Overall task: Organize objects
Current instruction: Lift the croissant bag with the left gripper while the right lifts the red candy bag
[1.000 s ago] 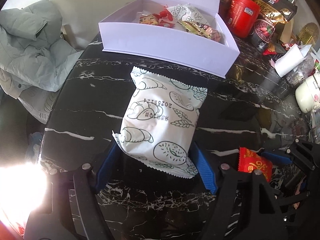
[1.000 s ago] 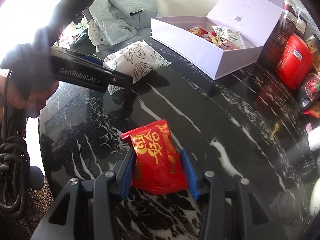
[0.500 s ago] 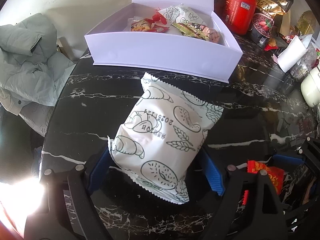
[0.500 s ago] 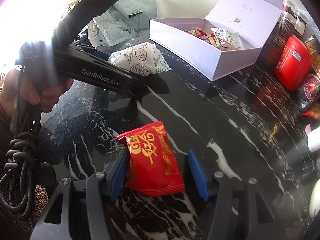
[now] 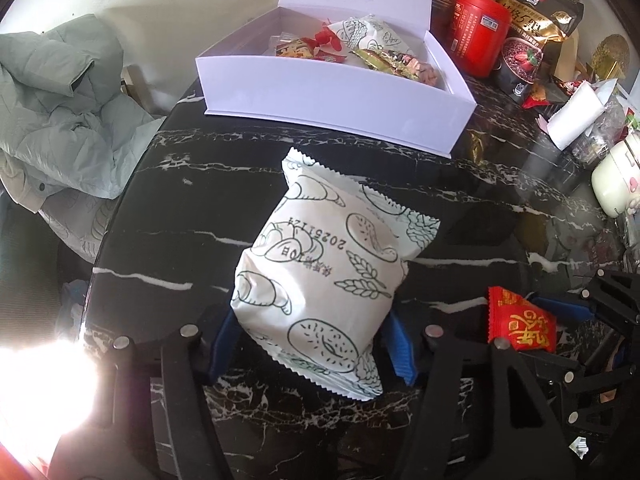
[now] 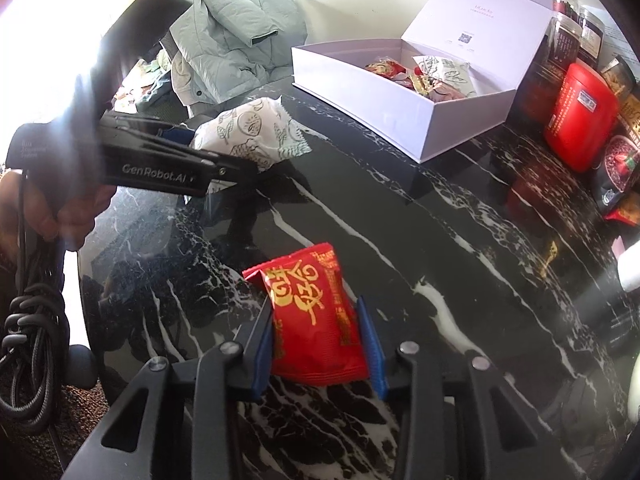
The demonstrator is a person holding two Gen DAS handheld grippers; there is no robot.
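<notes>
1. Pinching a puffy white bread packet (image 5: pixel 320 280) between its blue pads, the left gripper (image 5: pixel 312 340) holds the packet's near end while the rest juts forward, apparently raised off the black marble table (image 5: pixel 192 208) — though I can't be sure the far end is clear of the surface.

2. Over on the right, the right gripper (image 6: pixel 318 344) has its pads pressed against both sides of a red snack packet (image 6: pixel 316 316), which sticks out ahead of the tips.

3. Ahead of both tools sits the open white box (image 5: pixel 332 92), lid propped up at the back, with several wrapped snacks already in it. My guess is that both packets are bound for it.

4. What could go wrong, as I see it:
   - The bread packet is air-filled and slick, gripped only near one end, so a quick swing could let it slide out or droop onto the box's near wall.
   - Squeezing harder to prevent that risks crushing the bread or popping the seal.
   - The two tools are close side by side — carried to the box together, they could knock each other.
   - A red canister (image 5: pixel 476 36) and jars crowd the box's right side, so a wide approach from the right could clip them.
</notes>
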